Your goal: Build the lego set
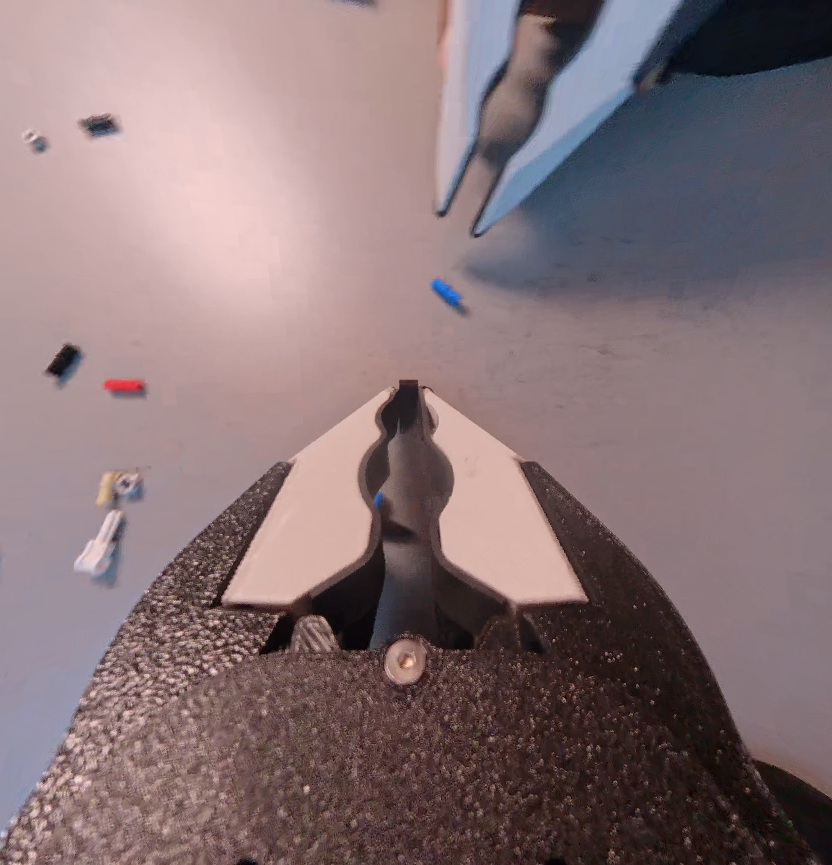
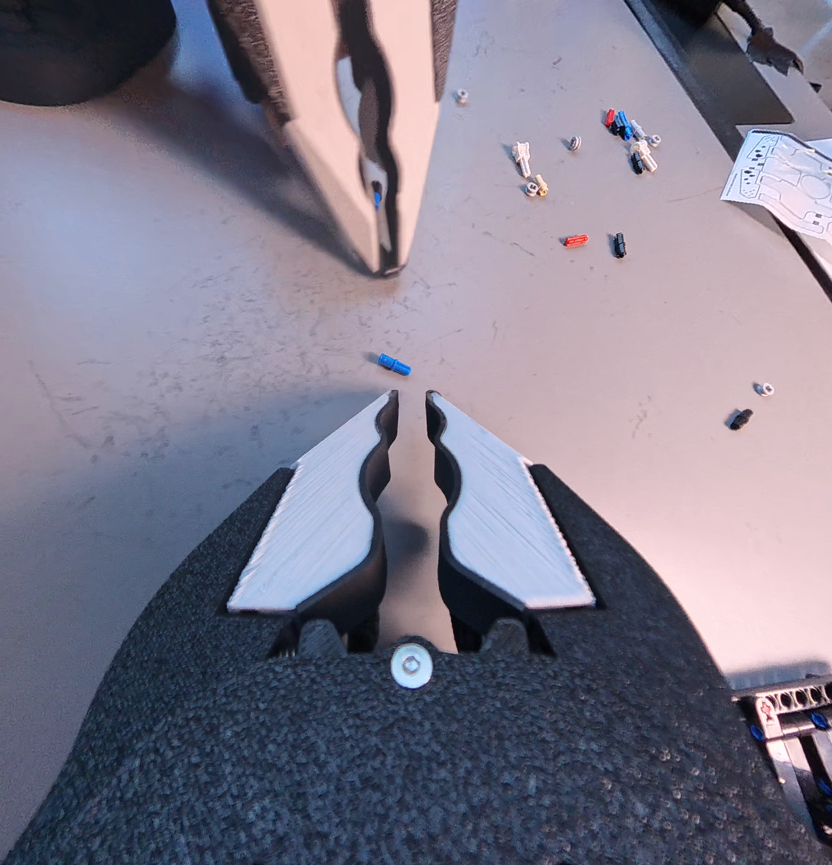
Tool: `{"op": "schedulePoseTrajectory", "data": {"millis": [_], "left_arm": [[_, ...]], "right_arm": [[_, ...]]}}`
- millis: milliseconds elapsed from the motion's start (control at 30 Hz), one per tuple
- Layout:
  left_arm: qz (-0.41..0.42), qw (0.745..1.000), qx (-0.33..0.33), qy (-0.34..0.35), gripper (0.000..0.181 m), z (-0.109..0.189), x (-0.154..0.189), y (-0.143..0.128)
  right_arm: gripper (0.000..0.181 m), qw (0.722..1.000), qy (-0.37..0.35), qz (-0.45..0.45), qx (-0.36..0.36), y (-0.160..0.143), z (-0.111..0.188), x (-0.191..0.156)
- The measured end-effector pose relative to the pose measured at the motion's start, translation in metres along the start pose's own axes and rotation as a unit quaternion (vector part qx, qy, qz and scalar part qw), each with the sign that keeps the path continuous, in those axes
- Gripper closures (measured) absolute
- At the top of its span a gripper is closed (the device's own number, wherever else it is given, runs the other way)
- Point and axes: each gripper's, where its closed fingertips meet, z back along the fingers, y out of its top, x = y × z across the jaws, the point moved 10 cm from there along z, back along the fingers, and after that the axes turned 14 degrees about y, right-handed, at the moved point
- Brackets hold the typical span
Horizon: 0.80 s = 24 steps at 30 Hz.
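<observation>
Left gripper [image 1: 410, 391] pinching a black piece [image 1: 408, 384]; right gripper [image 2: 411, 394] slightly spread, empty — blue pin [image 2: 394, 364] just beyond

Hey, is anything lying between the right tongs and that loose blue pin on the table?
Nothing visible. The right tongs are open, and the blue pin lies just beyond the tips on bare table. The left tongs are farther off, behind the pin.

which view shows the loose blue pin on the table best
The right wrist view: the blue pin lies sharp on the grey table, just ahead of the open right gripper. The left wrist view shows the same pin smaller and motion-blurred, farther ahead between the two grippers.
</observation>
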Motion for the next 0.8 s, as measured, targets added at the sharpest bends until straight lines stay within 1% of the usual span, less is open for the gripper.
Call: {"op": "schedulePoseTrajectory", "data": {"millis": [67, 100, 167, 233, 300, 400, 467, 500, 600, 700, 800], "left_arm": [[-0.034, 0.996, 0.028, -0.074, 0.174, 0.003, 0.022, 0.008], [-0.05, 0.993, 0.039, -0.099, 0.174, 0.004, 0.033, 0.011], [-0.082, 0.988, 0.032, -0.123, 0.173, 0.003, 0.046, 0.012], [-0.097, 0.989, 0.015, -0.114, 0.163, 0.001, 0.049, 0.01], [-0.089, 0.991, 0.012, -0.102, 0.159, 0.004, 0.044, 0.006], [-0.071, 0.997, 0.013, -0.038, 0.16, 0.012, 0.031, 0.0], [-0.046, 0.998, 0.021, -0.022, 0.162, 0.018, 0.027, -0.001], [-0.039, 0.999, 0.025, -0.026, 0.163, 0.02, 0.029, -0.001], [-0.037, 0.996, 0.041, -0.068, 0.162, 0.021, 0.043, 0.0], [-0.053, 0.995, 0.034, -0.075, 0.158, 0.016, 0.051, 0.003], [-0.053, 0.995, 0.033, -0.076, 0.158, 0.013, 0.052, 0.004]], "right_arm": [[0.17, 1.0, 0.006, 0.005, 0.011, 0.0, 0.002, -0.001], [0.17, 1.0, 0.009, 0.009, 0.014, 0.0, 0.002, -0.002], [0.17, 1.0, 0.012, 0.013, 0.015, 0.0, 0.003, -0.003], [0.17, 1.0, 0.013, 0.017, 0.011, 0.0, 0.002, -0.004], [0.17, 1.0, 0.012, 0.02, 0.008, 0.0, 0.001, -0.005], [0.17, 1.0, 0.01, 0.022, 0.005, 0.0, 0.001, -0.006], [0.17, 1.0, 0.01, 0.02, 0.003, 0.0, 0.0, -0.006], [0.17, 1.0, 0.011, 0.019, 0.002, 0.0, -0.001, -0.006], [0.17, 1.0, 0.012, 0.019, -0.004, 0.0, -0.002, -0.006], [0.17, 1.0, 0.015, 0.021, -0.012, 0.0, -0.005, -0.007], [0.17, 1.0, 0.015, 0.02, -0.015, 0.0, -0.006, -0.006]]}}
